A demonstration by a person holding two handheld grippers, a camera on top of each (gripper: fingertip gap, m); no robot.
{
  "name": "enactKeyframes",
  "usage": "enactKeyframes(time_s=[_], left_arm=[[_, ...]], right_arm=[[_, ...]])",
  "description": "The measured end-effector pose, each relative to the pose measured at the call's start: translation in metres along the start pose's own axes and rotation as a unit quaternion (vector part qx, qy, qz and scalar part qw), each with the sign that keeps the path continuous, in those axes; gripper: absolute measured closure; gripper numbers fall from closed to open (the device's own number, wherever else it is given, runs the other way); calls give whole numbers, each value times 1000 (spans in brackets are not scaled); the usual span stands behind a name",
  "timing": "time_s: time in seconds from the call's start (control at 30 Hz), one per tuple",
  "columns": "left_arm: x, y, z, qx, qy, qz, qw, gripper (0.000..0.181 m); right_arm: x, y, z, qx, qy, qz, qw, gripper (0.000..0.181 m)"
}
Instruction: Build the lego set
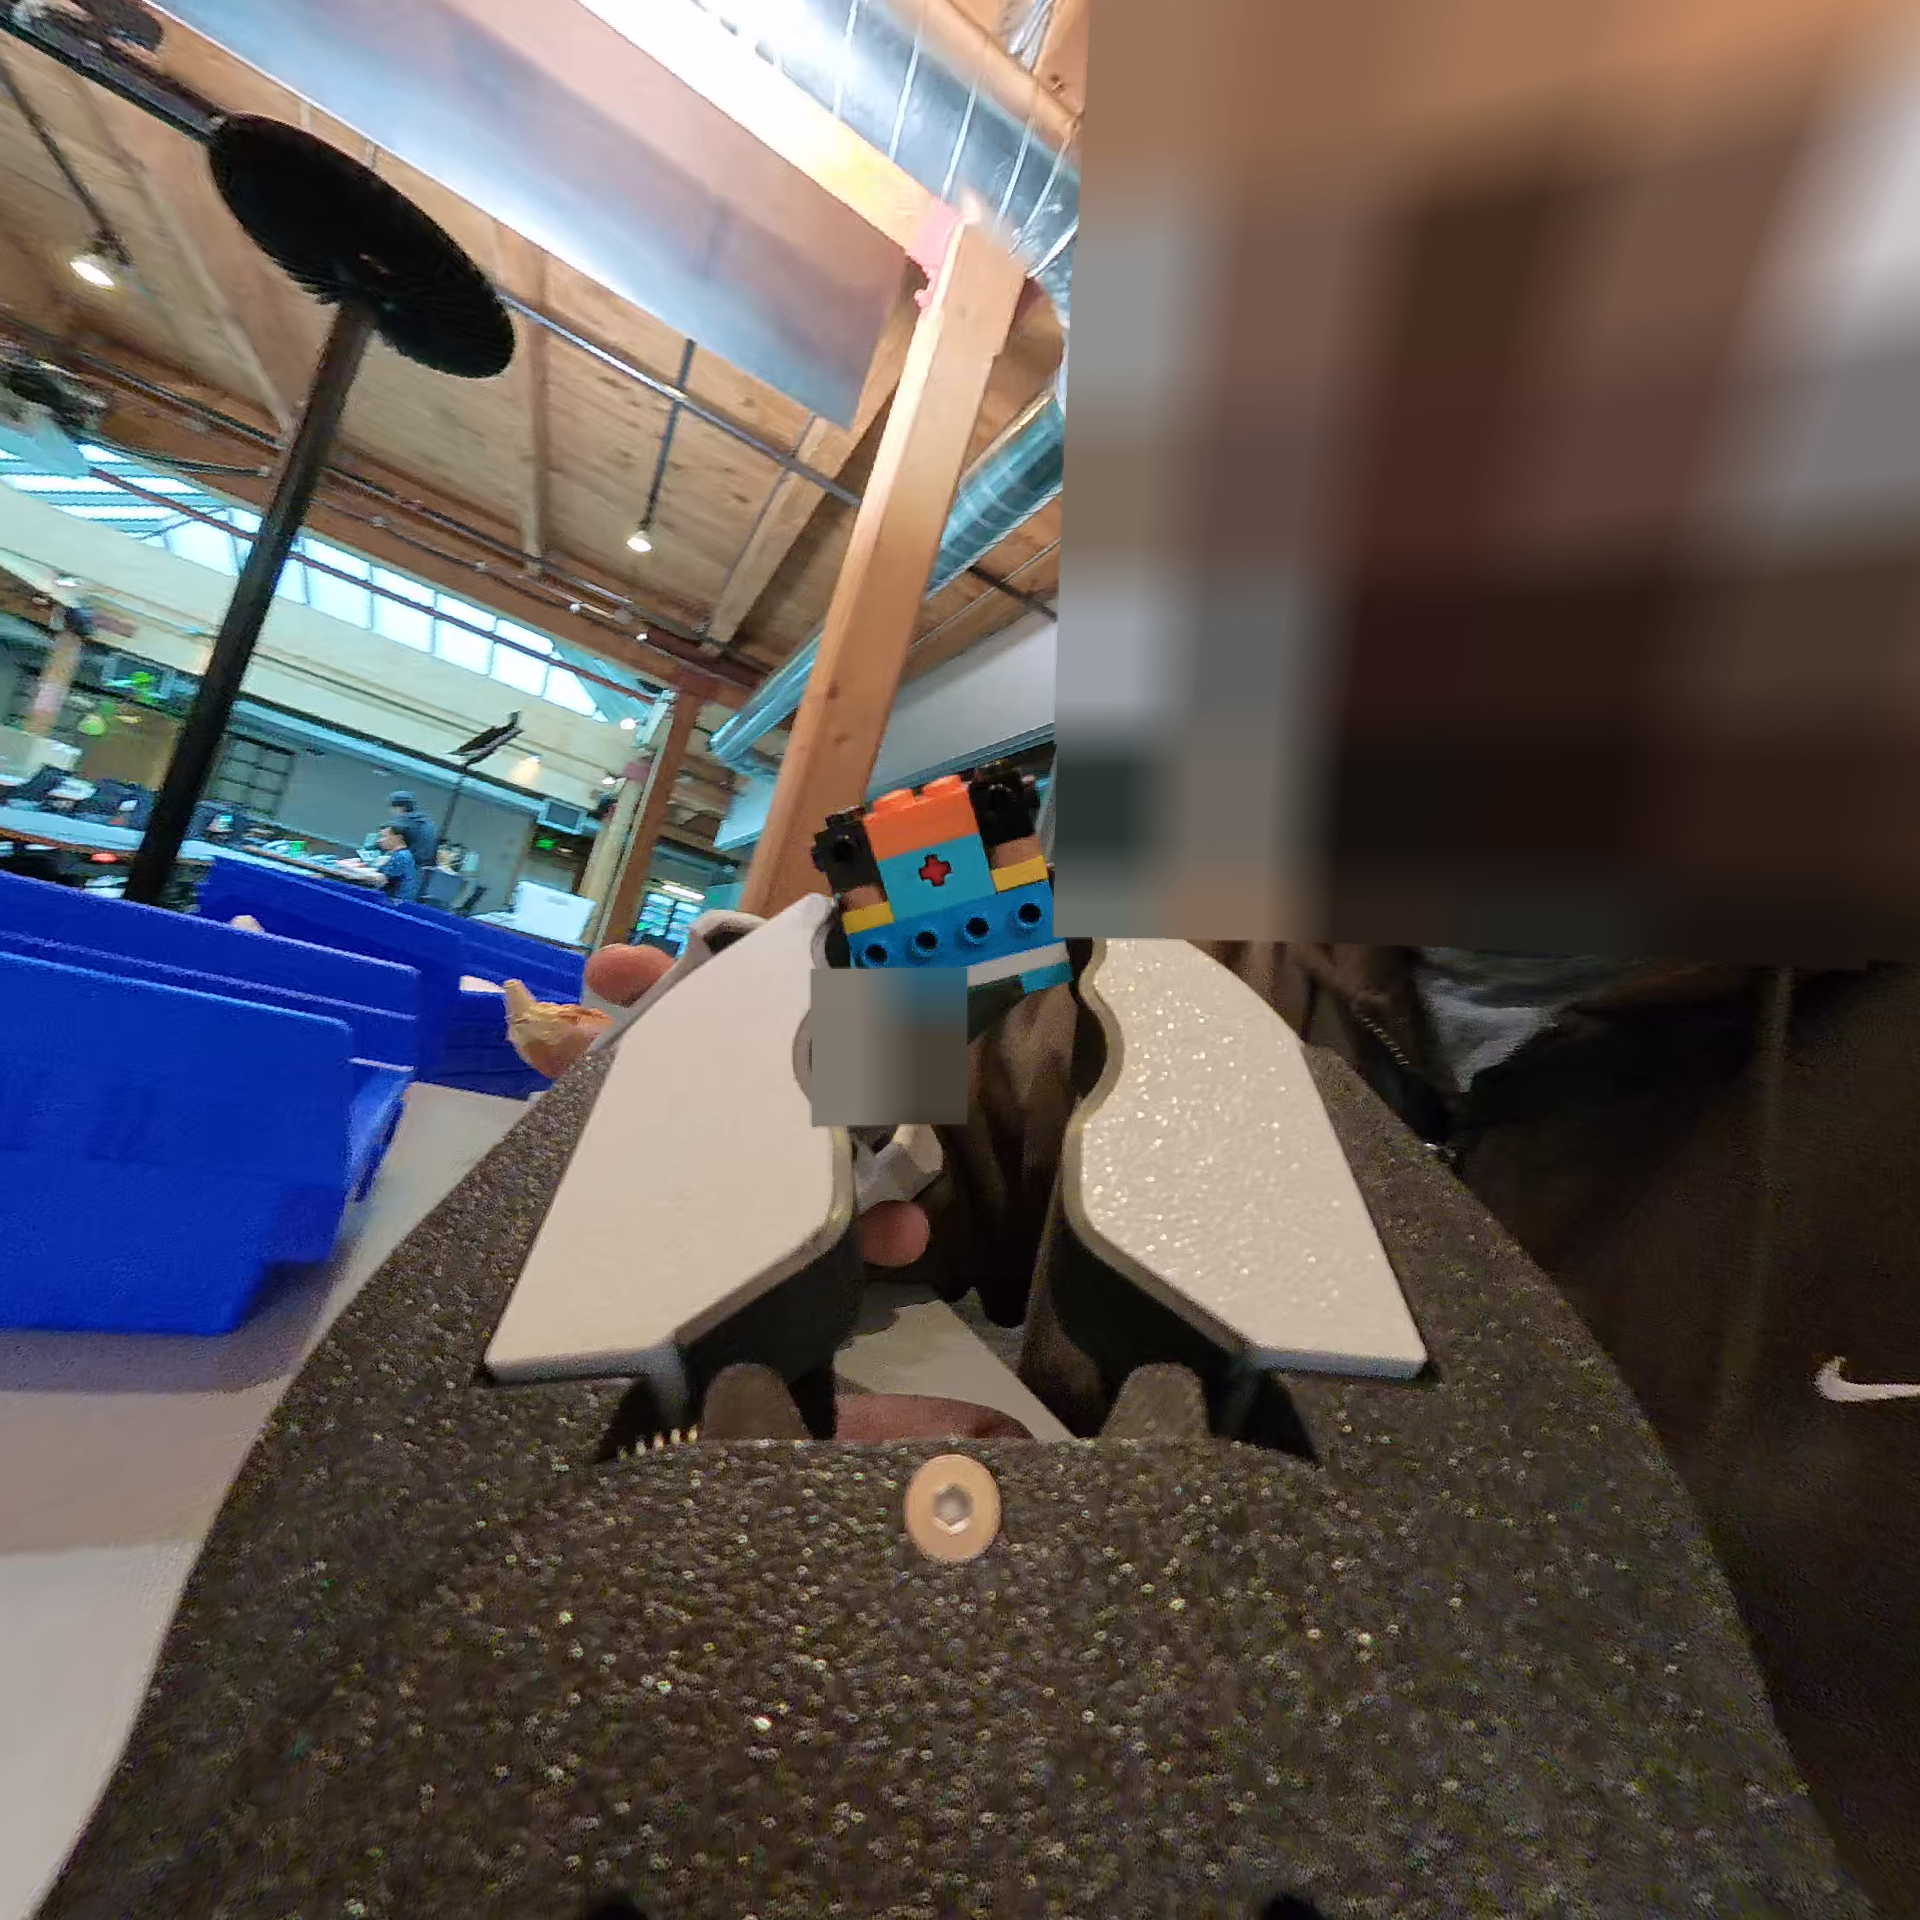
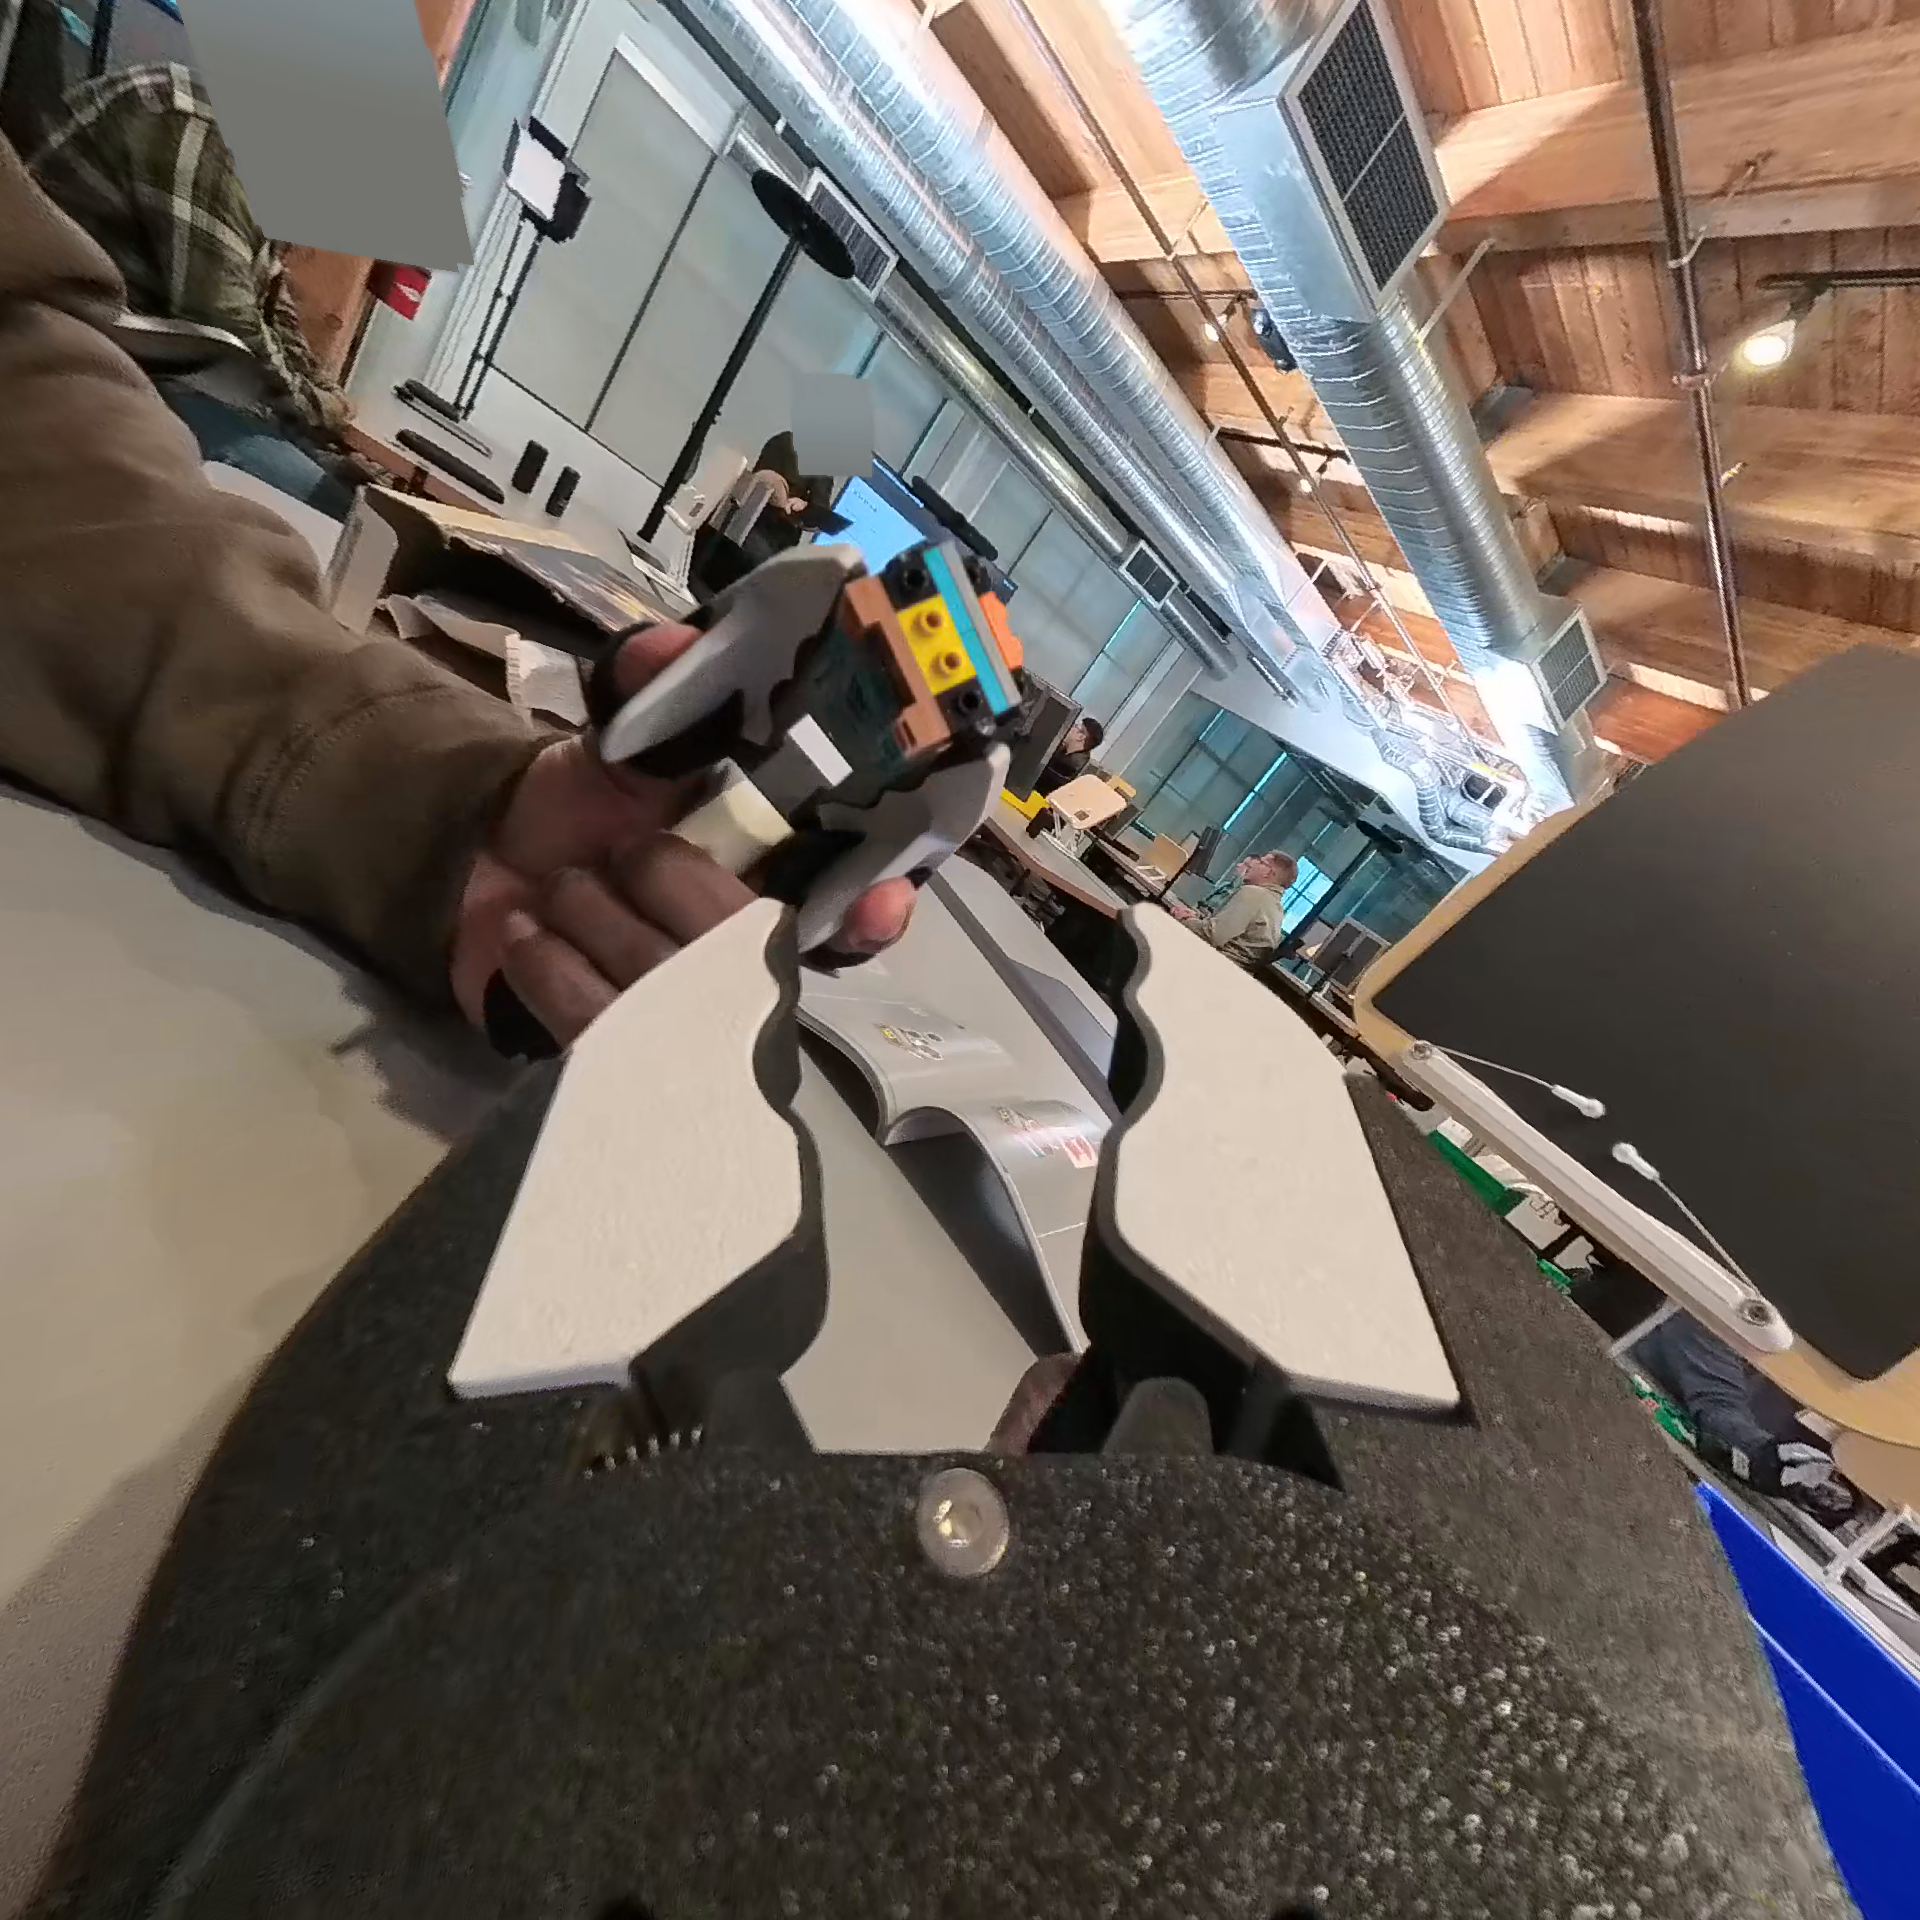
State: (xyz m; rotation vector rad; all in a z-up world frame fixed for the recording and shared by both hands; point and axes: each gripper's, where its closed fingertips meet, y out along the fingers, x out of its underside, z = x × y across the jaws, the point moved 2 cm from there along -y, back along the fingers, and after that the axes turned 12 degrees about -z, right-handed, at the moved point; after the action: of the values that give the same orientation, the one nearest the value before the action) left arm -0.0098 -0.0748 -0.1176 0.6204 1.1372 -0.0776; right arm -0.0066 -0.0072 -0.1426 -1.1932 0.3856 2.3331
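**Lego build held up in the left gripper**

Left gripper (image 2: 831, 717) clamped on the lego assembly (image 2: 925, 655), raised well above the grey table (image 2: 156, 1039). Right gripper (image 2: 956, 956) fingers spread wide, nothing between them, just below the left one. Open instruction booklet (image 2: 935, 1101) lies on the table underneath. Blue bins (image 1: 177, 1122) off to the side.

Multicoloured lego build (image 2: 914, 665) raised, tilted, above table.
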Motion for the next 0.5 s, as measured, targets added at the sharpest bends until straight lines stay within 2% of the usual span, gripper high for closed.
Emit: enactKeyframes(time_s=[0.2, 0.5], left_arm=[[-5, -3, 6, 41, -24, 24, 999, 141], [6, 3, -5, 27, -73, -7, 997, 141]], right_arm=[[-2, 1, -1, 2, -4, 2, 1000, 125], [-7, 3, -5, 24, -63, -9, 998, 125]])
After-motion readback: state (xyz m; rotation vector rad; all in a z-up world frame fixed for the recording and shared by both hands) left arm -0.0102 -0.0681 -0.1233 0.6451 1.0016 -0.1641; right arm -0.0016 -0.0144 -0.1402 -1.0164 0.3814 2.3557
